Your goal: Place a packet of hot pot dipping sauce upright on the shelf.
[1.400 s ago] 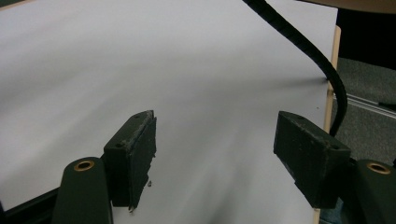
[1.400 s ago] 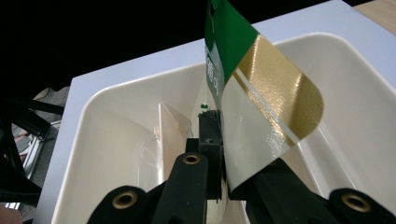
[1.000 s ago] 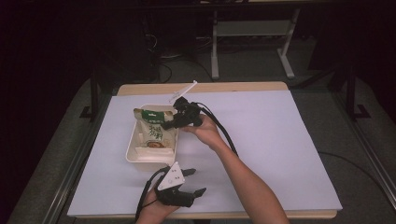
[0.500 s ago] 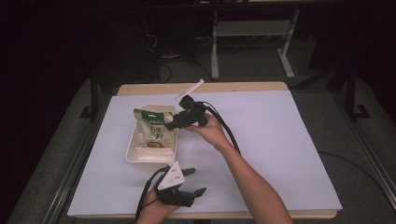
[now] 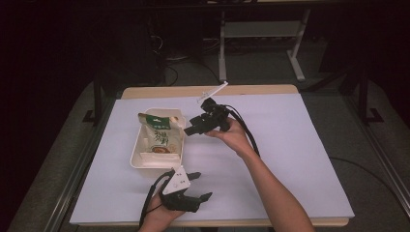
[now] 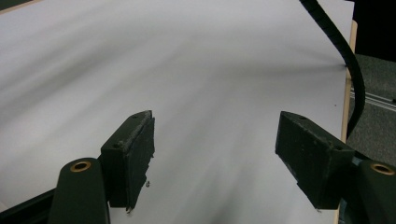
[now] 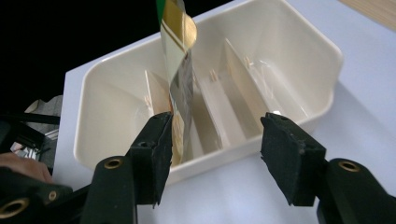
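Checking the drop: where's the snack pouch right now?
In the high view the snack pouch stands in the cream divided bin, left of table centre, with the right claw just off its right edge, open.

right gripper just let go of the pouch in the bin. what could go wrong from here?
1. The pouch leans in the divided bin, top above the rim; it may tip over.
2. The right gripper has just been opening, yet its one pad looks very near the pouch's edge; pulling back could drag it.
3. The left gripper idles open near the bin's near wall; a careless move might nudge it.
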Action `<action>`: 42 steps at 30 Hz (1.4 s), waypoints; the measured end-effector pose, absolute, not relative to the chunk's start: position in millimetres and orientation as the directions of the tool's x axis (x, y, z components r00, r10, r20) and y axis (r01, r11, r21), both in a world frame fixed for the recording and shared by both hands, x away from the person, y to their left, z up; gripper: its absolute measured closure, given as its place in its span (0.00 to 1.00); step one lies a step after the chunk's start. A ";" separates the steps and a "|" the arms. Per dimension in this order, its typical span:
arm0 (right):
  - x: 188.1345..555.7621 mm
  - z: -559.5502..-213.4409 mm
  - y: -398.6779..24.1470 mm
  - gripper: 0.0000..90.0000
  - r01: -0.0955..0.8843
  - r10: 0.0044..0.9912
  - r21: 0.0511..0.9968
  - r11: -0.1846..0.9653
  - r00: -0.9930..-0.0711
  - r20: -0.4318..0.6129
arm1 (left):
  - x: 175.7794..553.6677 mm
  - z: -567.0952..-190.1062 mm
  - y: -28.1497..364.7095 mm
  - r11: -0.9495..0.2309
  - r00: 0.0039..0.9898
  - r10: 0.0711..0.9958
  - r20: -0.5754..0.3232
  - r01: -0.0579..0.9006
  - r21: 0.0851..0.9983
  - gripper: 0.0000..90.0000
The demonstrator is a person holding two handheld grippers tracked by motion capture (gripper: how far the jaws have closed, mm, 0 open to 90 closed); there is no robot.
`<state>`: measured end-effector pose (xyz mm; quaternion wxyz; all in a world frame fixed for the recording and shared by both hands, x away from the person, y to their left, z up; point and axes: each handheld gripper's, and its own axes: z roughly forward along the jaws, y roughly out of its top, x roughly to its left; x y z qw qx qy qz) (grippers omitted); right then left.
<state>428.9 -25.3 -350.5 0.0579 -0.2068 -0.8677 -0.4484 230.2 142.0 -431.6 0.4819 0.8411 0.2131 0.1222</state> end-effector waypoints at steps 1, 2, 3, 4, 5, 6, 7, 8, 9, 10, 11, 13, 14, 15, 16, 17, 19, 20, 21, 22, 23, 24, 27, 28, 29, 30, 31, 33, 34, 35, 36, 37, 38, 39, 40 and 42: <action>428.2 -350.2 -27.6 0.47 0.410 0.309 0.754 0.513 -0.908 0.284 | 229.9 -431.4 141.5 -0.445 0.880 0.475 0.004 0.237 0.863 0.31; 427.0 -349.7 -31.5 0.46 0.410 0.315 0.754 0.513 -0.907 0.279 | 229.8 -431.1 141.3 -0.446 0.880 0.474 0.005 0.235 0.864 0.31; 426.1 -349.2 -33.8 0.46 0.414 0.319 0.754 0.510 -0.905 0.281 | 229.7 -431.0 141.1 -0.445 0.881 0.474 0.004 0.236 0.864 0.31; 425.4 -348.8 -36.6 0.46 0.414 0.321 0.756 0.507 -0.905 0.280 | 229.7 -430.9 141.0 -0.445 0.880 0.475 0.004 0.236 0.864 0.31; 424.7 -348.3 -39.5 0.45 0.414 0.323 0.754 0.511 -0.905 0.278 | 229.9 -430.9 141.1 -0.446 0.880 0.475 0.005 0.235 0.864 0.31; 423.6 -347.7 -42.4 0.45 0.415 0.329 0.753 0.510 -0.903 0.276 | 230.1 -430.9 141.1 -0.445 0.880 0.475 0.004 0.236 0.864 0.31; 422.8 -347.4 -44.5 0.45 0.415 0.332 0.754 0.508 -0.903 0.273 | 230.6 -431.1 141.3 -0.446 0.880 0.475 0.003 0.237 0.863 0.31; 421.9 -347.1 -48.0 0.45 0.416 0.336 0.755 0.507 -0.902 0.272 | 230.9 -431.2 141.5 -0.447 0.880 0.475 0.005 0.236 0.863 0.31; 421.3 -347.1 -50.7 0.45 0.417 0.340 0.755 0.506 -0.901 0.270 | 231.0 -431.4 141.6 -0.447 0.880 0.475 0.005 0.237 0.863 0.31; 420.7 -346.9 -53.4 0.45 0.419 0.344 0.755 0.504 -0.899 0.270 | 231.0 -431.6 141.4 -0.448 0.880 0.475 0.004 0.238 0.862 0.31; 420.2 -347.0 -55.9 0.45 0.420 0.346 0.756 0.502 -0.899 0.269 | 231.1 -431.9 141.3 -0.450 0.880 0.474 0.006 0.236 0.861 0.31; 418.8 -347.0 -60.4 0.45 0.424 0.352 0.753 0.503 -0.896 0.269 | 231.1 -432.3 140.9 -0.459 0.880 0.475 0.013 0.234 0.857 0.31; 417.9 -347.0 -62.4 0.45 0.426 0.356 0.753 0.502 -0.895 0.270 | 230.9 -432.7 140.6 -0.462 0.879 0.476 0.016 0.235 0.855 0.31; 417.3 -347.1 -64.0 0.44 0.428 0.357 0.752 0.502 -0.894 0.270 | 230.8 -433.6 140.3 -0.464 0.880 0.475 0.017 0.234 0.855 0.31; 416.2 -347.8 -66.9 0.44 0.429 0.361 0.752 0.500 -0.893 0.269 | 230.7 -434.0 140.2 -0.463 0.880 0.474 0.013 0.237 0.854 0.31; 415.7 -348.2 -68.4 0.44 0.426 0.361 0.753 0.502 -0.894 0.265 | 230.8 -434.4 139.9 -0.465 0.881 0.473 0.012 0.238 0.853 0.31; 413.6 -348.7 -71.7 0.44 0.437 0.370 0.745 0.504 -0.889 0.271 | 231.2 -434.5 139.8 -0.467 0.882 0.471 0.013 0.237 0.852 0.31; 412.1 -349.4 -74.4 0.44 0.437 0.372 0.746 0.502 -0.888 0.269 | 231.3 -434.4 139.9 -0.470 0.882 0.470 0.014 0.236 0.851 0.31; 411.3 -349.8 -76.1 0.44 0.437 0.373 0.746 0.502 -0.888 0.269 | 231.2 -434.3 140.0 -0.470 0.882 0.470 0.015 0.236 0.851 0.31; 409.6 -350.3 -79.1 0.43 0.440 0.377 0.744 0.502 -0.886 0.270 | 231.1 -434.4 140.1 -0.468 0.882 0.471 0.012 0.239 0.851 0.31; 408.8 -350.7 -81.1 0.43 0.440 0.379 0.745 0.502 -0.886 0.267 | 231.3 -434.7 140.3 -0.467 0.882 0.472 0.010 0.241 0.851 0.31; 407.4 -351.1 -84.7 0.43 0.443 0.383 0.743 0.501 -0.884 0.269 | 231.3 -435.0 140.5 -0.467 0.880 0.474 0.006 0.245 0.850 0.31; 404.1 -351.8 -92.8 0.43 0.448 0.392 0.742 0.498 -0.880 0.268 | 231.9 -435.9 141.2 -0.469 0.881 0.473 0.004 0.248 0.848 0.31; 402.8 -352.1 -96.6 0.43 0.449 0.397 0.744 0.495 -0.878 0.266 | 231.9 -436.1 141.2 -0.474 0.881 0.472 0.006 0.248 0.845 0.31; 401.8 -352.3 -99.6 0.43 0.451 0.400 0.744 0.493 -0.877 0.267 | 232.0 -436.3 141.0 -0.476 0.882 0.471 0.007 0.248 0.844 0.31; 400.5 -352.4 -102.3 0.43 0.455 0.404 0.744 0.489 -0.874 0.270 | 232.0 -436.6 140.8 -0.477 0.882 0.470 0.006 0.248 0.843 0.31; 399.6 -352.4 -104.3 0.42 0.459 0.408 0.743 0.487 -0.872 0.271 | 231.9 -436.9 140.4 -0.479 0.883 0.469 0.007 0.248 0.842 0.31; 397.0 -352.7 -110.1 0.42 0.460 0.414 0.743 0.485 -0.870 0.268 | 231.8 -437.3 139.8 -0.480 0.884 0.468 0.009 0.246 0.842 0.31; 395.9 -352.8 -112.6 0.42 0.461 0.416 0.744 0.483 -0.869 0.268 | 231.6 -437.2 139.8 -0.481 0.884 0.468 0.010 0.245 0.841 0.31; 394.8 -352.8 -115.2 0.41 0.466 0.420 0.741 0.483 -0.866 0.271 | 231.7 -437.3 139.8 -0.481 0.884 0.466 0.009 0.245 0.841 0.31; 393.7 -352.9 -117.6 0.41 0.471 0.423 0.740 0.481 -0.864 0.275 | 231.9 -437.4 140.0 -0.481 0.885 0.465 0.007 0.246 0.842 0.31; 392.9 -353.0 -119.4 0.41 0.468 0.422 0.742 0.480 -0.865 0.273 | 232.2 -437.5 140.2 -0.480 0.885 0.465 0.003 0.249 0.842 0.31; 391.2 -353.2 -122.1 0.41 0.467 0.423 0.743 0.480 -0.865 0.270 | 232.3 -437.6 140.3 -0.478 0.885 0.466 0.000 0.251 0.842 0.31; 390.3 -353.5 -123.7 0.41 0.466 0.425 0.744 0.479 -0.865 0.268 | 232.8 -437.7 140.7 -0.479 0.886 0.464 -0.001 0.252 0.841 0.31; 388.8 -353.9 -126.4 0.41 0.468 0.426 0.743 0.478 -0.864 0.270 | 232.9 -437.8 140.9 -0.479 0.885 0.465 -0.002 0.253 0.841 0.31; 386.4 -355.4 -130.5 0.41 0.468 0.431 0.746 0.474 -0.862 0.268 | 233.2 -437.7 141.4 -0.478 0.885 0.466 -0.004 0.256 0.840 0.30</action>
